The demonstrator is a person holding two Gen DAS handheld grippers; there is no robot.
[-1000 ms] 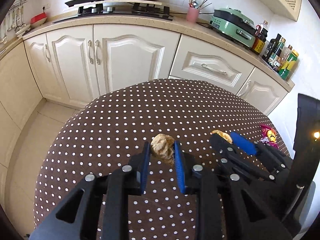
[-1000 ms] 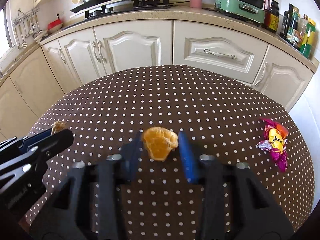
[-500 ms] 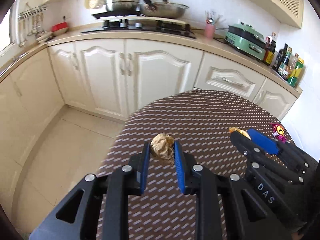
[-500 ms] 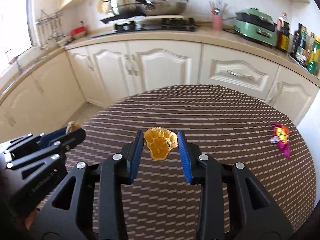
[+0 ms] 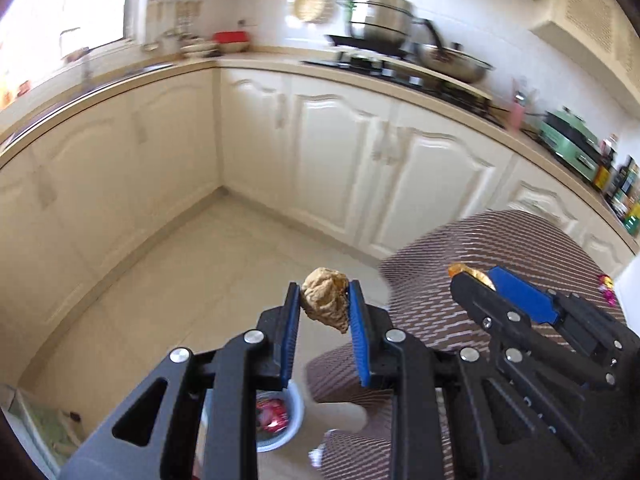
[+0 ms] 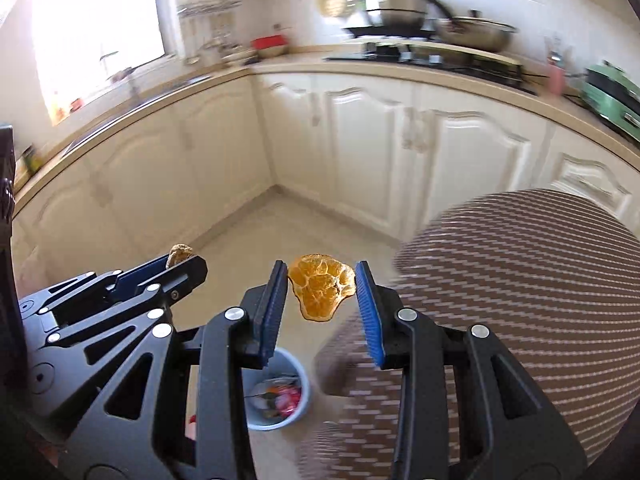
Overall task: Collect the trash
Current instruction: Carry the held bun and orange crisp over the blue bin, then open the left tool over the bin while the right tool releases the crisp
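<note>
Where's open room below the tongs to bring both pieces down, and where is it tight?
Bare floor runs from the corner cabinets to the bin. The bin already holds wrappers. It's tight at the table edge beside the bin, and the left tongs with the brown scrap sit close beside the right tongs holding the orange peel.

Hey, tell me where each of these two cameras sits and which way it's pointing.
Left wrist view: on the left gripper, looking along its fingers past a brown crumpled scrap to floor and cabinets; the right gripper shows at right.
Right wrist view: on the right gripper, facing the same way past an orange peel; the left gripper shows at left.
Shared: the trash bin on the floor, the table, and the stove counter.
</note>
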